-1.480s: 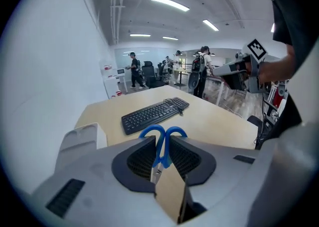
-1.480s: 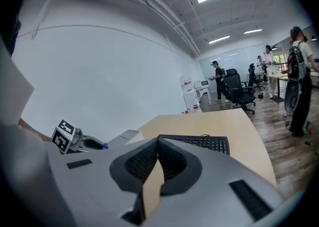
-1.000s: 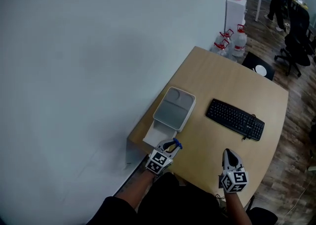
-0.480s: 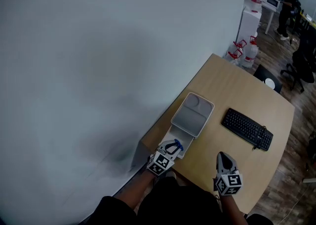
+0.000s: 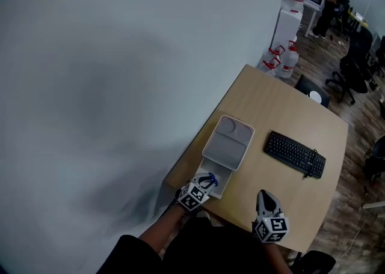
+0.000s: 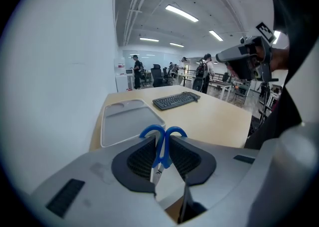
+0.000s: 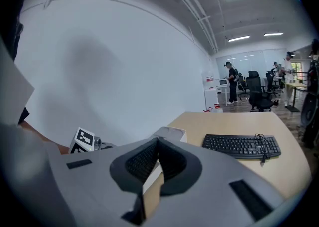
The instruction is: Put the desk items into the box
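- The left tongs [image 6: 162, 142] pinch a pair of blue-handled scissors [image 6: 162, 151]. The two pads press on the handle stem, and the two blue loops stand up just beyond the tips.
- In the head view the left tongs [image 5: 207, 181] hang over the near end of the white box [image 5: 222, 184], with the blue handles over the box opening. I cannot tell if the scissors touch the box.
- The box stands near the worktop's [image 5: 283, 107] edge that runs along the white wall.
- A grey lid [image 5: 228, 142] lies flat on the worktop just beyond the box. It seems to touch the box's far side.
- A black keyboard [image 5: 295, 154] lies to the right of the lid, apart from it, and its cable is at the right end.
- The right tongs [image 7: 158, 141] are pressed together, and nothing is between the pads.
- In the head view the right tongs [image 5: 263, 196] are over the near worktop edge, well apart from the box and short of the keyboard, and they point toward the keyboard.
- Past the far corner of the worktop, water bottles with red caps [image 5: 283, 59] stand on the wooden floor.
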Tool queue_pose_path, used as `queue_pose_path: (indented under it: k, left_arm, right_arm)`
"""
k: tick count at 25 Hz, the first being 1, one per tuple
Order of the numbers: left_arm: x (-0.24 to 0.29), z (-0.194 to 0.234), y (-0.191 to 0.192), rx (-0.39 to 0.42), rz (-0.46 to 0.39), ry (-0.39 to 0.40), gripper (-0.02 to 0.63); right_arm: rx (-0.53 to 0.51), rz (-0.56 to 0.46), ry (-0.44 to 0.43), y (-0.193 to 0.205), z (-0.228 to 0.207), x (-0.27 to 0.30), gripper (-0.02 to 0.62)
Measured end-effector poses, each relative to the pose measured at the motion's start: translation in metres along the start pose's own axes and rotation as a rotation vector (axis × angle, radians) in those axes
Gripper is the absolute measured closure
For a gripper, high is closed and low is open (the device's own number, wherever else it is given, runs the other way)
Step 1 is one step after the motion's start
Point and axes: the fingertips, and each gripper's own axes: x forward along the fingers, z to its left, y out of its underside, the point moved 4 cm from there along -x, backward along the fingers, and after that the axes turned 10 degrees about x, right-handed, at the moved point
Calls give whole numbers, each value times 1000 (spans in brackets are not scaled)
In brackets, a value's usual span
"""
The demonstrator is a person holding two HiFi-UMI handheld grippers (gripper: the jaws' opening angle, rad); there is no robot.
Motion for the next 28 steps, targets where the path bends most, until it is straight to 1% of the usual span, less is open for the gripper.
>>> queue_pose_path:
  k: [3, 6, 9, 16, 20, 22, 24, 28]
  left_arm:
    - [18, 1, 9, 68, 36, 50, 522]
    - [34, 4, 9, 69, 35, 100, 520]
    - [54, 7, 6, 62, 56, 159, 520]
    - [88, -2, 14, 106, 152, 295, 520]
    - [98, -6, 26, 117, 202, 312, 520]
    - [103, -3, 32, 101, 223, 312, 520]
    - [109, 0, 37, 79, 241, 319, 520]
    - [117, -2, 46, 88, 288, 328, 520]
  right_arm:
    - [5, -10, 44, 3, -1, -3, 535]
    - [19, -21, 88, 7, -8, -8, 535]
    - [36, -34, 133, 7, -17, -12, 535]
    - [70, -72, 219, 7, -35, -27, 535]
    - [89, -75, 254, 11, -47, -37, 535]
    - [97, -74, 265, 12, -54, -38, 535]
    - [102, -71, 270, 12, -60, -36, 535]
    - [105, -66, 266, 12, -65, -35, 535]
